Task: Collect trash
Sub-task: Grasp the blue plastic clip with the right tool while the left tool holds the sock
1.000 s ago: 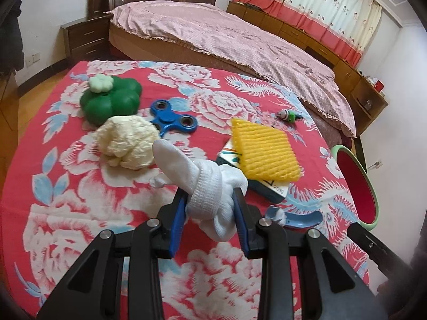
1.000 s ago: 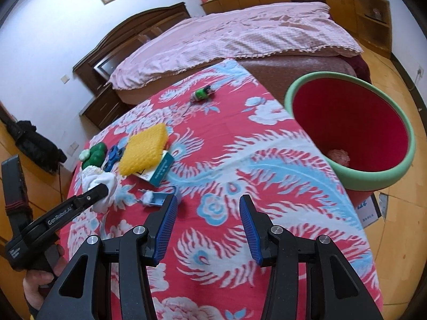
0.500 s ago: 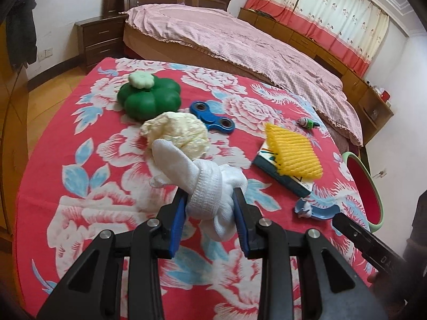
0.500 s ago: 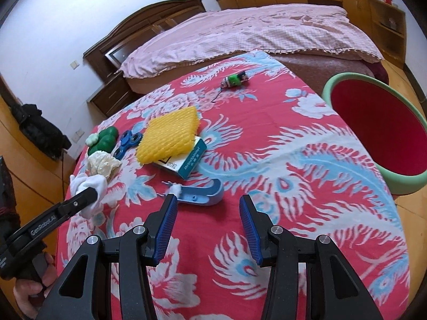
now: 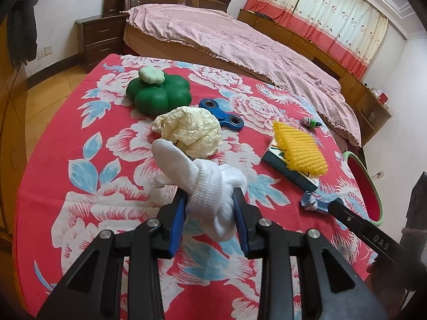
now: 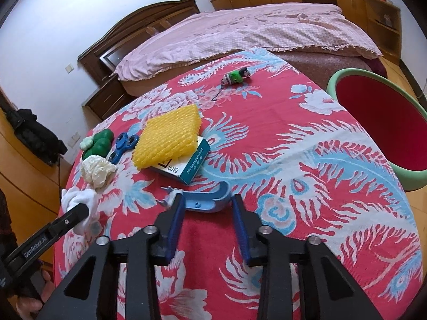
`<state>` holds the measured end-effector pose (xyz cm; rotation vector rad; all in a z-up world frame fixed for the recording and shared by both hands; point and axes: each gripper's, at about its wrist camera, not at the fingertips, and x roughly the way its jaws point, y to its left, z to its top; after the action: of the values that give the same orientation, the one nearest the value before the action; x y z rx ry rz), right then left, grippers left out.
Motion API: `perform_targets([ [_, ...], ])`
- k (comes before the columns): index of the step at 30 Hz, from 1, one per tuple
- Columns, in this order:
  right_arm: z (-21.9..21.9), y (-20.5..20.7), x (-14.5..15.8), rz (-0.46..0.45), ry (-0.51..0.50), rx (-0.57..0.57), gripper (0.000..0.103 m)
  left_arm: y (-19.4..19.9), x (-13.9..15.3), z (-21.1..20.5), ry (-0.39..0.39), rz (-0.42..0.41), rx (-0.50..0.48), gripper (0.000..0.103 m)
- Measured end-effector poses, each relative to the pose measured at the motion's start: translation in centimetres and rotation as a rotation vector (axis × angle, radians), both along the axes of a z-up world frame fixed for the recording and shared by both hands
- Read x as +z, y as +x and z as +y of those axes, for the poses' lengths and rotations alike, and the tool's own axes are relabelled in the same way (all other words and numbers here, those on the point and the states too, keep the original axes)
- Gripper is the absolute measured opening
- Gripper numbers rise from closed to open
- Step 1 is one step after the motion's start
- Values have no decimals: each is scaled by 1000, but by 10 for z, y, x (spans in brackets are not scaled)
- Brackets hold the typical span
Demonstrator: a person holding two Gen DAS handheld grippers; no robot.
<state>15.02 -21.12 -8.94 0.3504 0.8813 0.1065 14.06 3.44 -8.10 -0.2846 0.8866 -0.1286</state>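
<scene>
My left gripper [image 5: 210, 200] is shut on a white knitted glove [image 5: 205, 181], held just above the red floral tablecloth [image 5: 80, 138]. A crumpled cream paper ball [image 5: 192, 130] lies right behind the glove. My right gripper [image 6: 208, 202] points down at a blue plastic piece [image 6: 205, 200] with a white scrap on its left end. That piece lies between the fingers, and the jaws are closing around it. The red bin with a green rim [image 6: 331, 85] stands beside the table at the right.
On the cloth lie a green pumpkin-shaped toy [image 5: 157, 93], a blue fidget spinner [image 5: 221, 112], a yellow foam net [image 6: 168, 138] on a teal box [image 6: 194, 165], and a small green keychain toy [image 6: 236, 76]. A bed [image 5: 240, 34] stands behind the table.
The right gripper has come forward over the blue plastic piece and its jaws have narrowed around it. The left gripper has drawn back a little, still holding the glove.
</scene>
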Motion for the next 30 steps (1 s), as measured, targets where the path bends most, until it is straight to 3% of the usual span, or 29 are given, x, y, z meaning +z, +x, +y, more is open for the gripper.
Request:
perform_targets([
  [3, -1, 1, -1, -3, -8, -8, 14, -1, 0, 0, -3, -2, -3, 34],
  [17, -19, -14, 12, -60, 7, -49, 13, -4, 10, -14, 3, -16, -29, 34],
  [30, -57, -35, 27, -105, 63, -118, 13, -4, 23, -51, -5, -15, -108, 34],
])
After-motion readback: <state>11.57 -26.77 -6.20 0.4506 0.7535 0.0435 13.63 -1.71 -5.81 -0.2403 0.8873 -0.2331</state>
